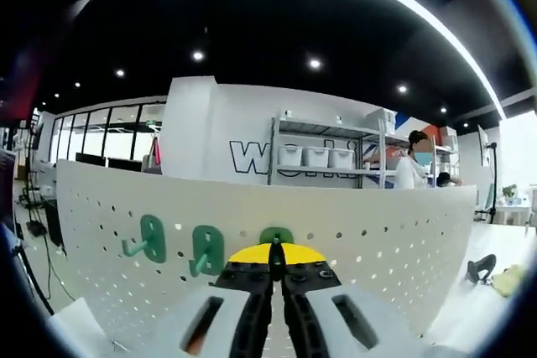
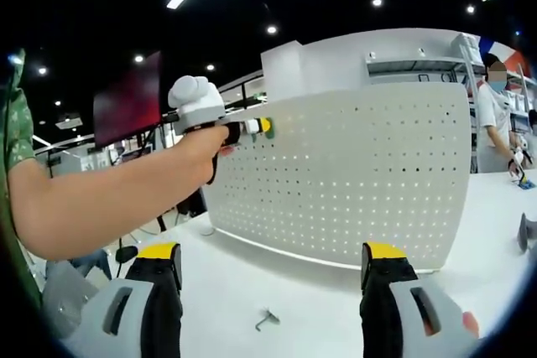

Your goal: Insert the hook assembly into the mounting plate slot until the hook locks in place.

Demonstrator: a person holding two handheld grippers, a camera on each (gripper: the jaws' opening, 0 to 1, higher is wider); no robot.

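Left gripper (image 1: 276, 267) is pinching a green hook (image 1: 276, 236) hard against the pegboard (image 1: 377, 232)—misaligned pegs are risking a jam. Right gripper (image 2: 273, 270) is hanging wide and empty above a loose hex key (image 2: 267, 319)—possible snag. Two mounted hooks (image 1: 152, 238) are crowding the left.

left gripper (image 1: 276, 251): fingers closed | right gripper (image 2: 273, 259): fingers spread apart

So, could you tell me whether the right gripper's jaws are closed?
No, the right gripper stands wide open, with the white table showing between its jaws.
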